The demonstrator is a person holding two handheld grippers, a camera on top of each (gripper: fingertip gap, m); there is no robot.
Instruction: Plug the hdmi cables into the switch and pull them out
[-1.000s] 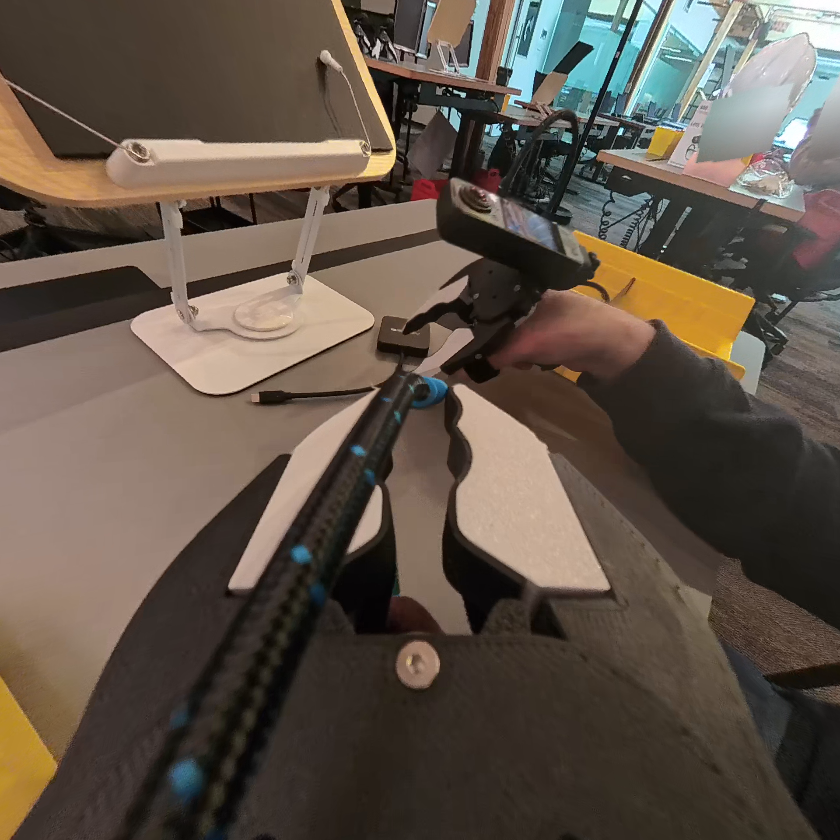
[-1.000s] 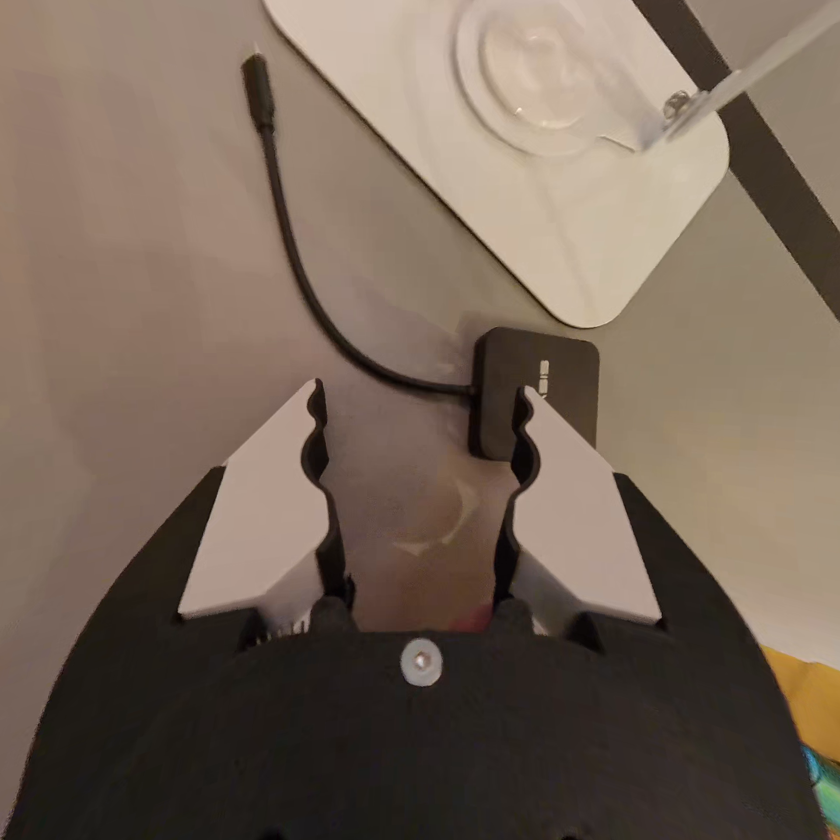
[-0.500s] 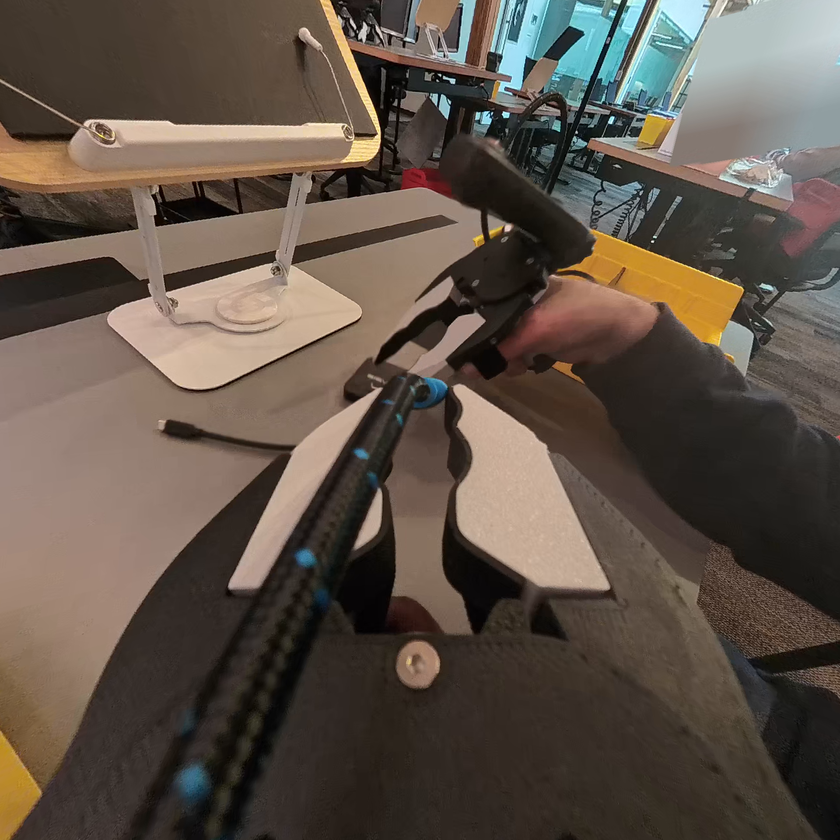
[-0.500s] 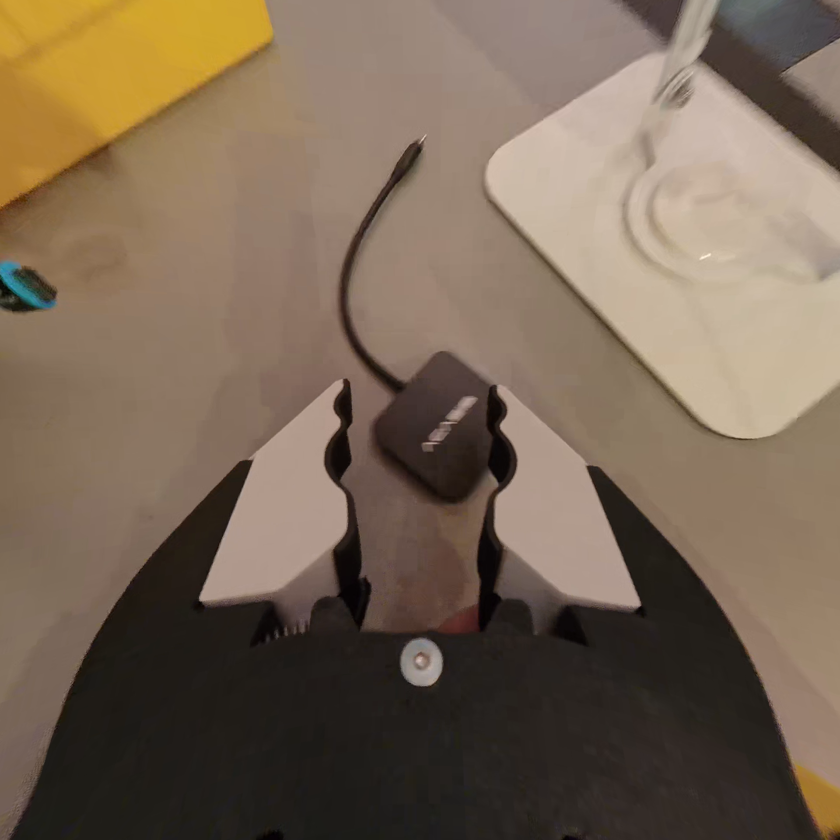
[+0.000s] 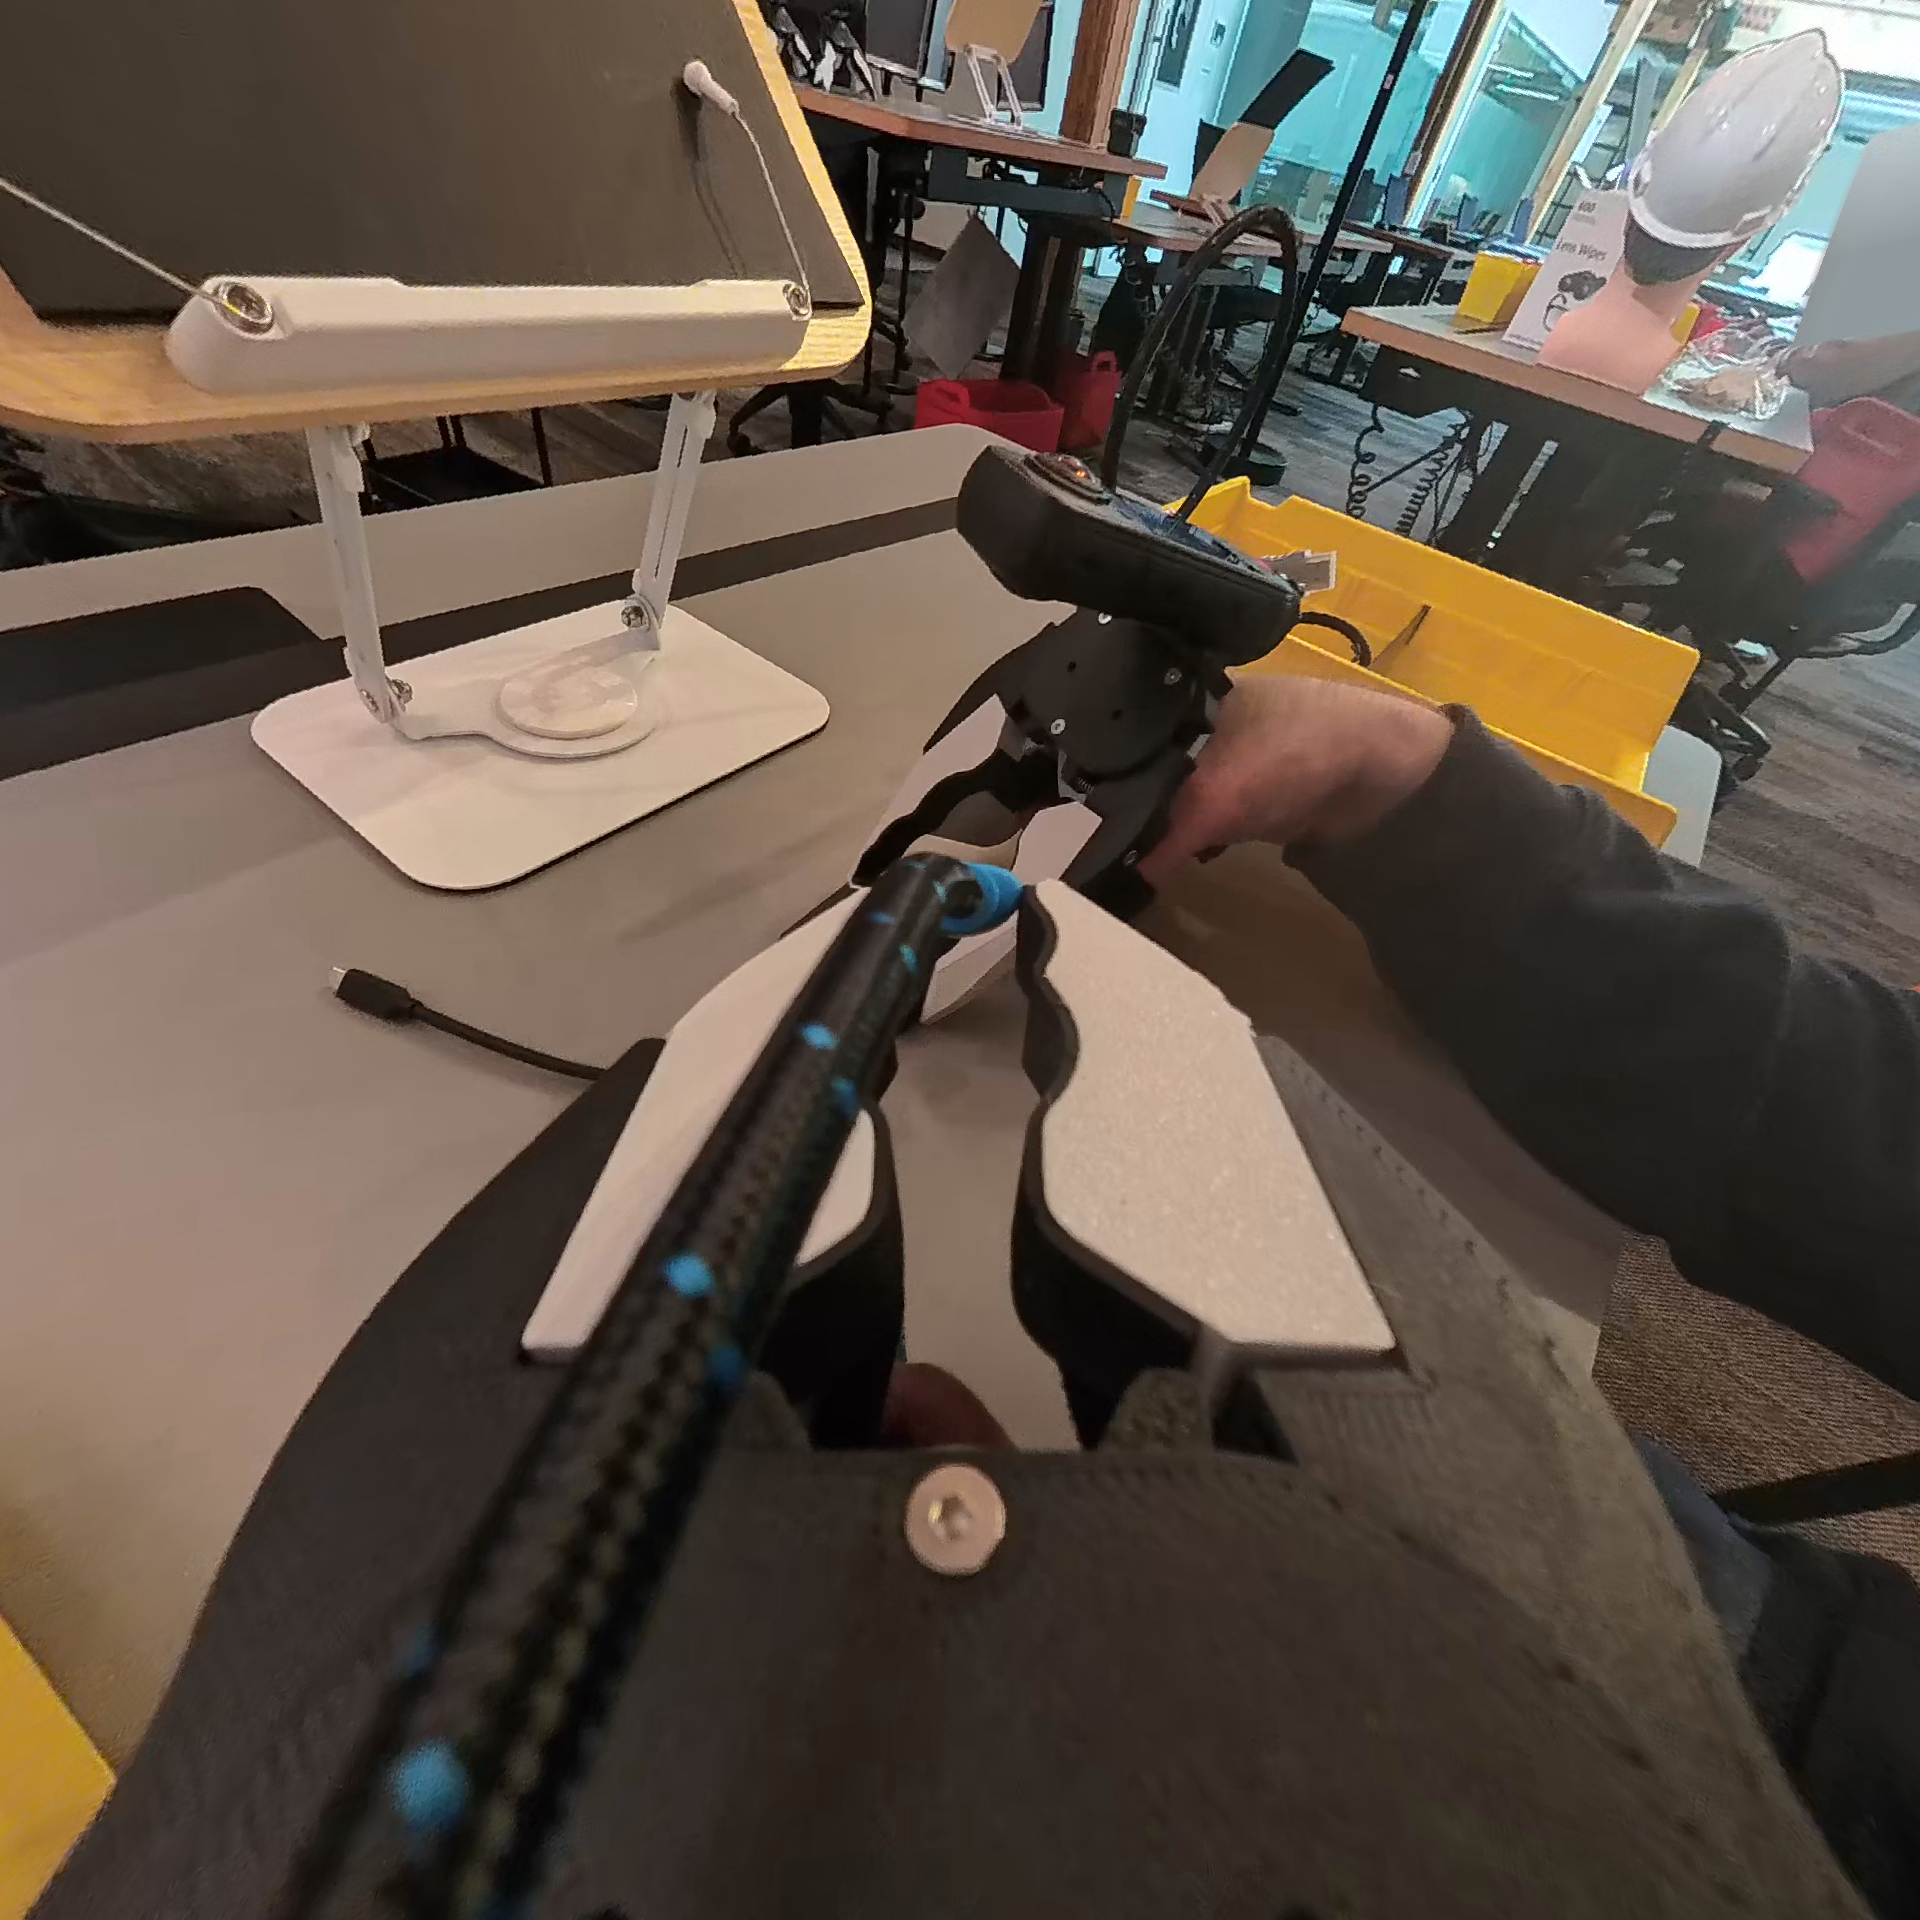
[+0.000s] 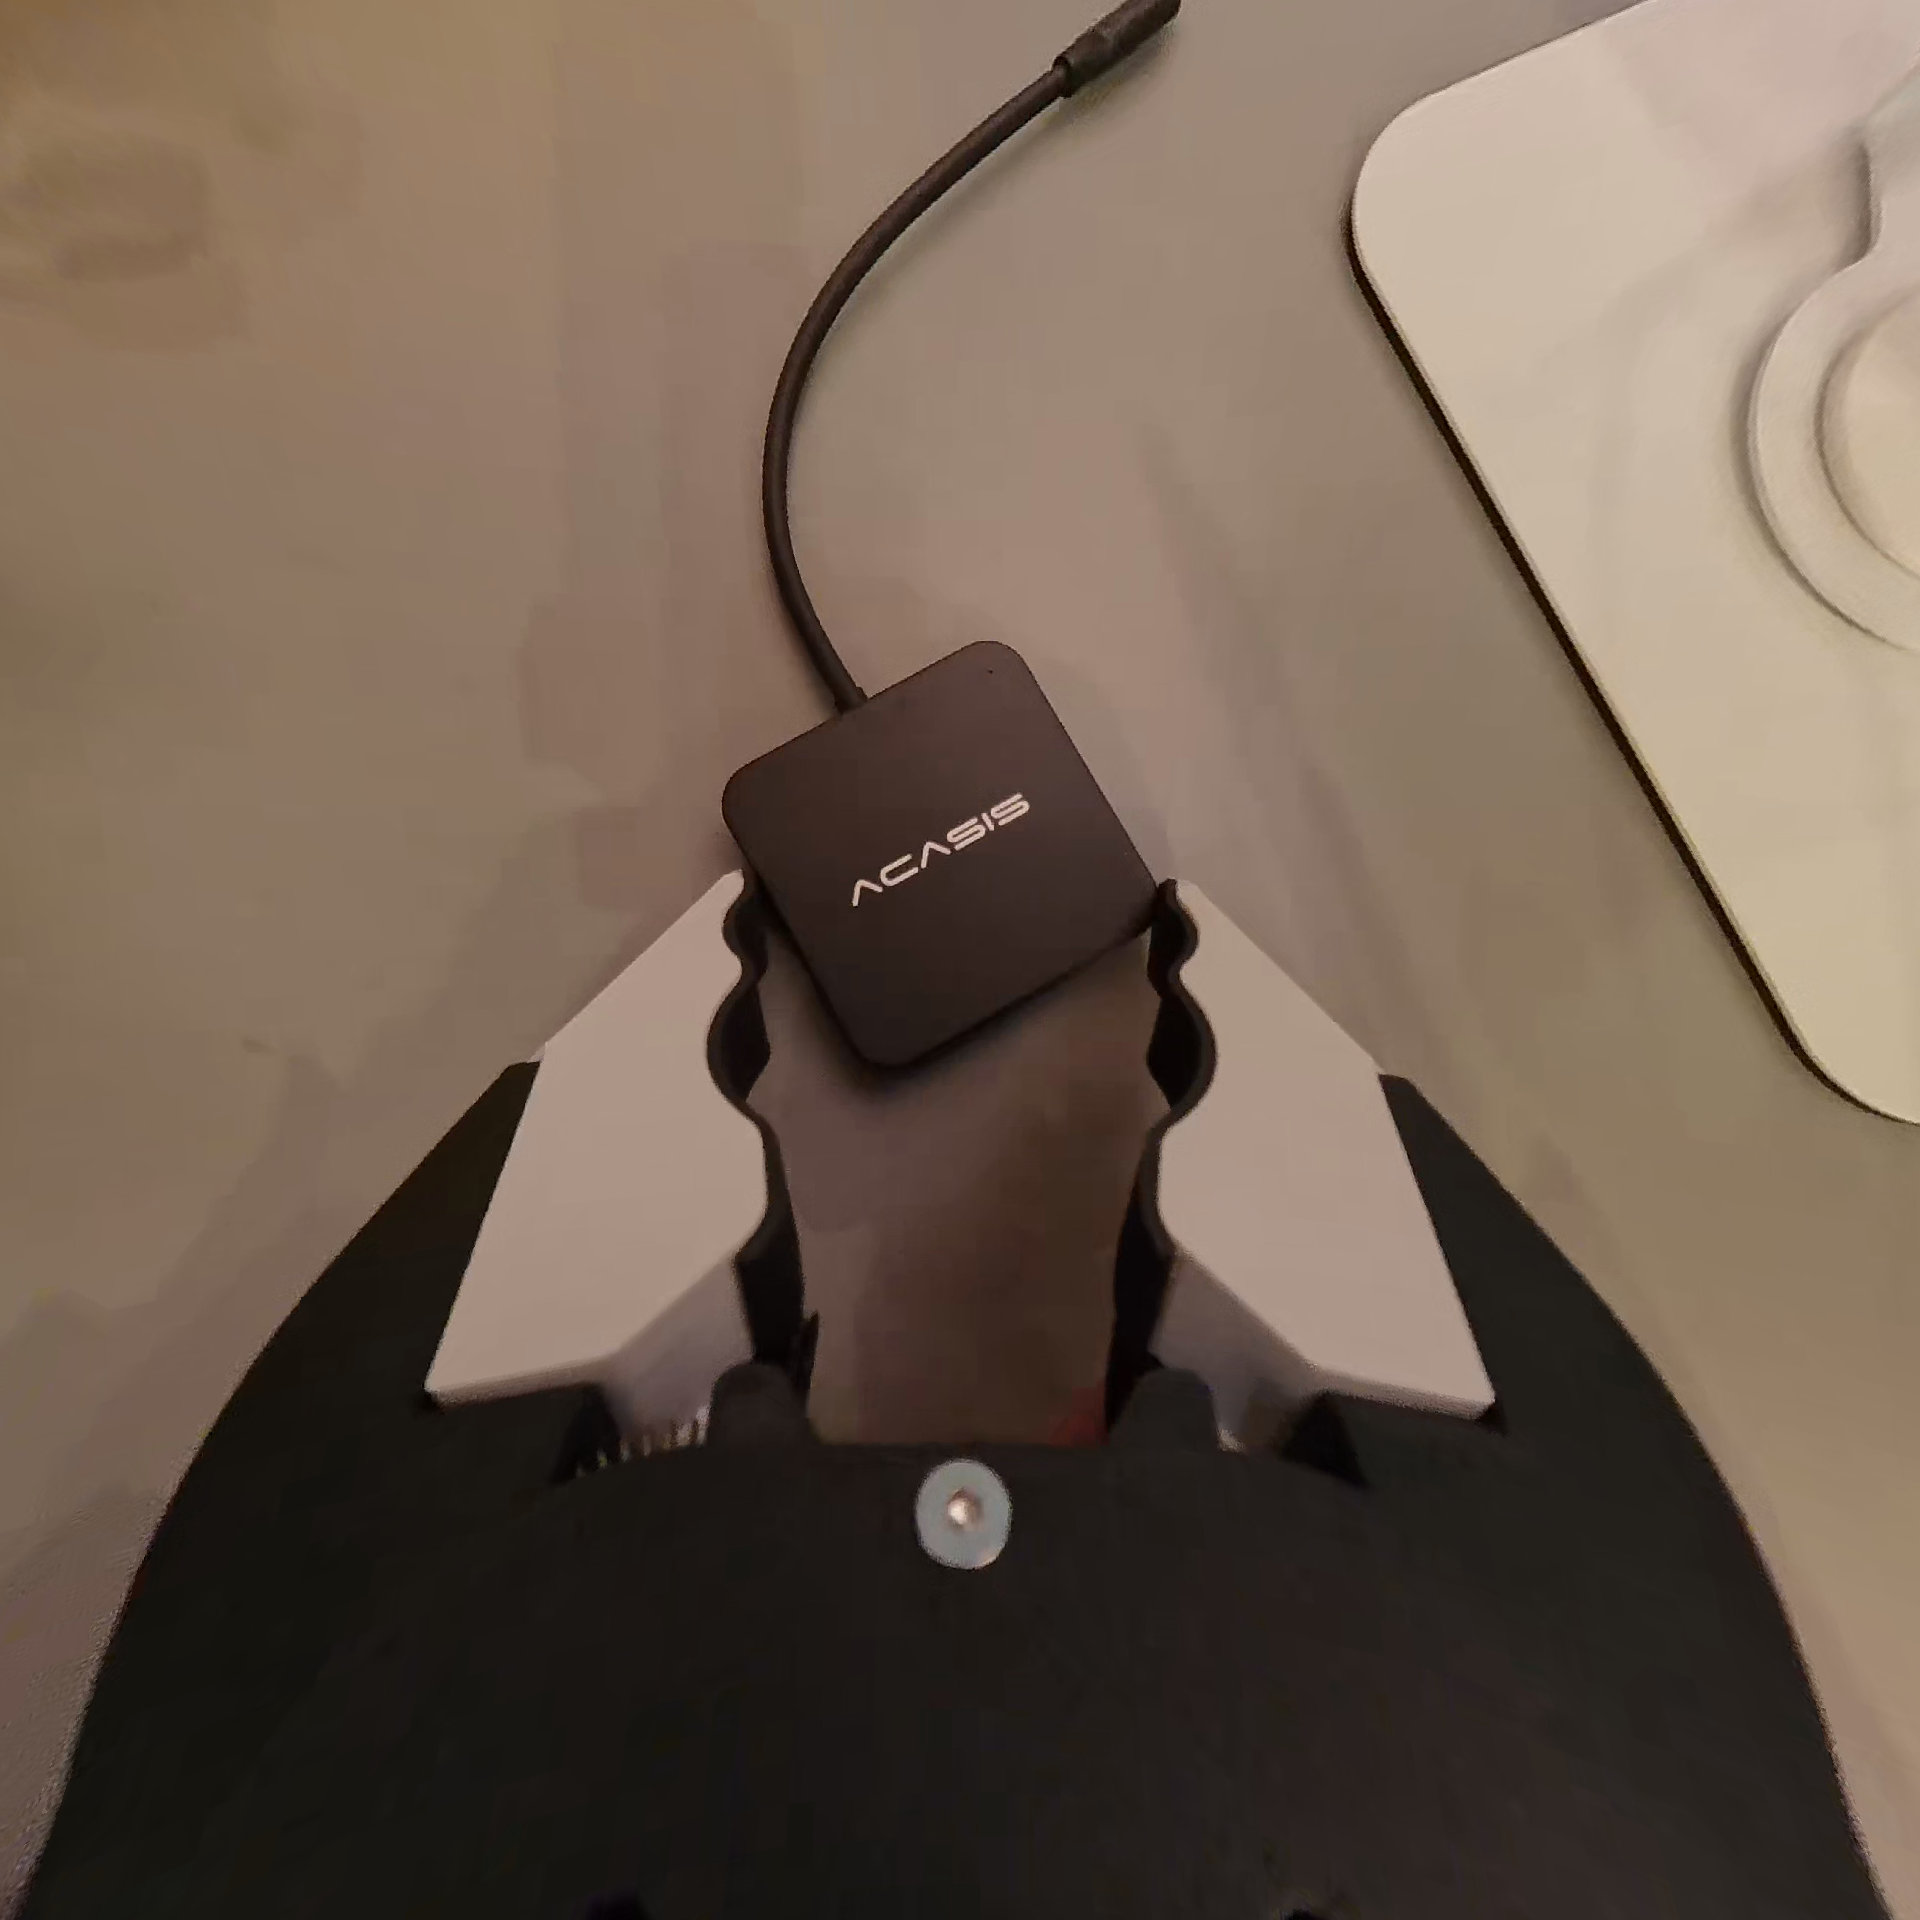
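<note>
Our left claw [image 5: 961, 935] sits low over the grey table [image 5: 208, 1091], its white fingers [image 5: 1174, 1164] parted by only a narrow gap. A braided black cable with blue flecks [image 5: 769, 1132] lies along the left finger and ends in a blue plug [image 5: 987, 896] at the fingertips; we cannot tell whether the fingers actually pinch it, since the cable seems to rest on top. To the far left stands a white stand [image 5: 540, 769] carrying a tilted wooden board [image 5: 416, 395]. Nearer, a thin black lead [image 5: 457, 1029] with a small connector lies loose on the table.

Further right, our right claw [image 6: 956, 899] points down at the table with its jaws spread wide, holding nothing. The black square switch [image 6: 940, 852] lies flat on the table, turned cornerwise, its near corners between the two fingertips and about touching them. Its lead curves away toward the far side. In the left wrist view the right claw hides the switch.

At the far right, a hand [image 5: 1309, 769] in a dark sleeve [image 5: 1662, 1091] holds that right claw, with a yellow bin [image 5: 1507, 655] behind it.
</note>
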